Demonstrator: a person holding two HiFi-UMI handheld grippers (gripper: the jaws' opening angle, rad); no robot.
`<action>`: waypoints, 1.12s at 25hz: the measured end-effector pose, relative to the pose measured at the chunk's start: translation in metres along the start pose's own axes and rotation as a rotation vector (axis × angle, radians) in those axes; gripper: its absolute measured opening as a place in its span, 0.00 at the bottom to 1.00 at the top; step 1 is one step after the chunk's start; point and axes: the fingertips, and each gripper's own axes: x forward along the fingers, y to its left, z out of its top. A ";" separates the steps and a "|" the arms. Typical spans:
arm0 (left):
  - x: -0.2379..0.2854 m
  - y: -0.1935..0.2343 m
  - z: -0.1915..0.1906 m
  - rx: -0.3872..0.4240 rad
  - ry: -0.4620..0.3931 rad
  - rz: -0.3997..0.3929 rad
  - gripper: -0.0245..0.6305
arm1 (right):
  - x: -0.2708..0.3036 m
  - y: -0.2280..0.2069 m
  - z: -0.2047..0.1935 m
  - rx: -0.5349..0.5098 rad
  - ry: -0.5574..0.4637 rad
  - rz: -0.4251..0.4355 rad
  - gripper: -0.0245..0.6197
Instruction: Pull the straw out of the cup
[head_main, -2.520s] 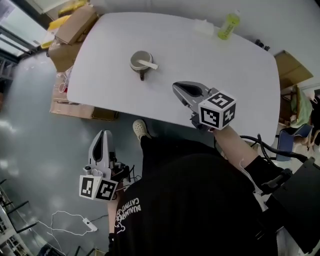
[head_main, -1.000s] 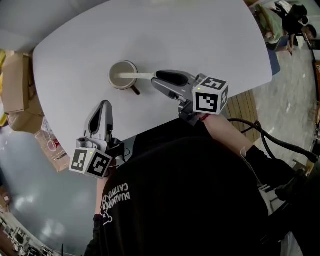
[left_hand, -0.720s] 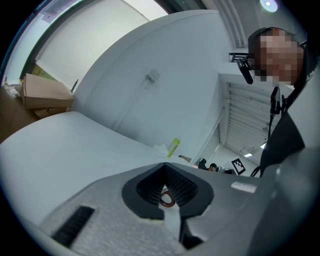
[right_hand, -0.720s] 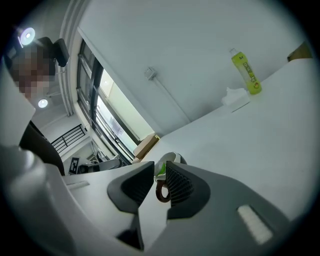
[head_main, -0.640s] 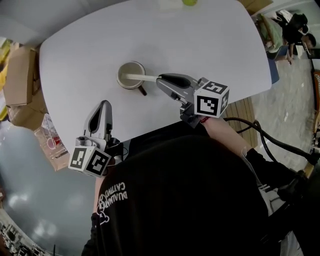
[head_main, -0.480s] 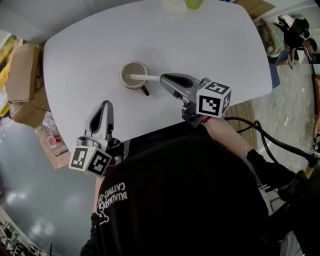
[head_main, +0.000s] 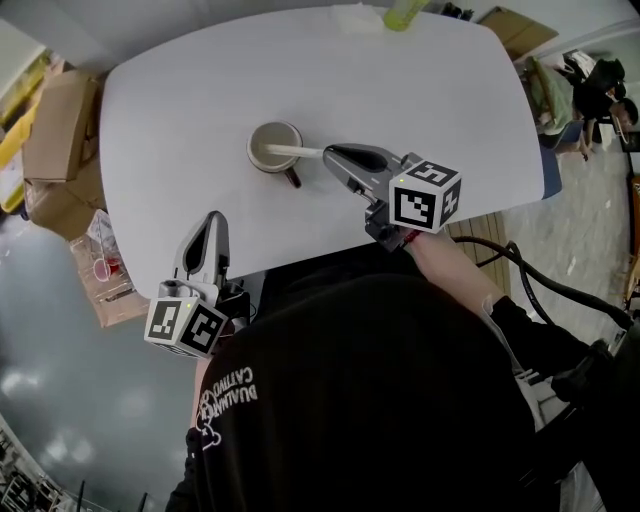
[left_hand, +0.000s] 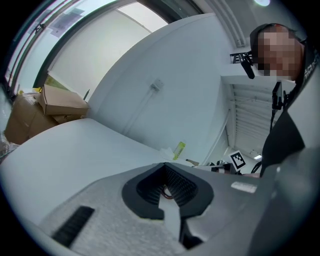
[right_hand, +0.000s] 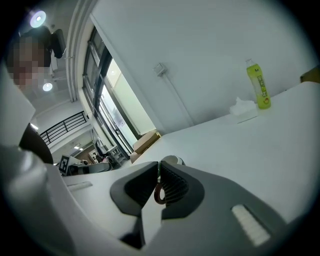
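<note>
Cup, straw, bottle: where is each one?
Cup (head_main: 252, 150), head view, left side of its rim.
Straw (head_main: 296, 152), head view, middle of its white length.
Bottle (right_hand: 258, 86), right gripper view, its green body.

We note right gripper (head_main: 330, 152) jaws have just been closing onto straw (head_main: 290, 151) end beside cup (head_main: 259, 139), from hovering lower right; left gripper (head_main: 214, 220) reached table (head_main: 450, 100) edge

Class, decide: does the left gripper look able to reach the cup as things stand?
Probably yes: the left gripper is at the near edge of the table, and only bare surface lies between it and the cup.
</note>
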 end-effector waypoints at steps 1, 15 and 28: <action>-0.003 -0.001 -0.001 -0.003 -0.006 0.006 0.04 | 0.000 0.002 0.003 -0.010 -0.001 0.004 0.07; -0.071 -0.032 0.004 0.054 -0.175 0.158 0.04 | -0.012 0.025 0.016 -0.129 0.025 0.041 0.07; -0.084 -0.134 -0.032 0.071 -0.247 0.331 0.04 | -0.114 0.029 0.048 -0.161 -0.043 0.226 0.07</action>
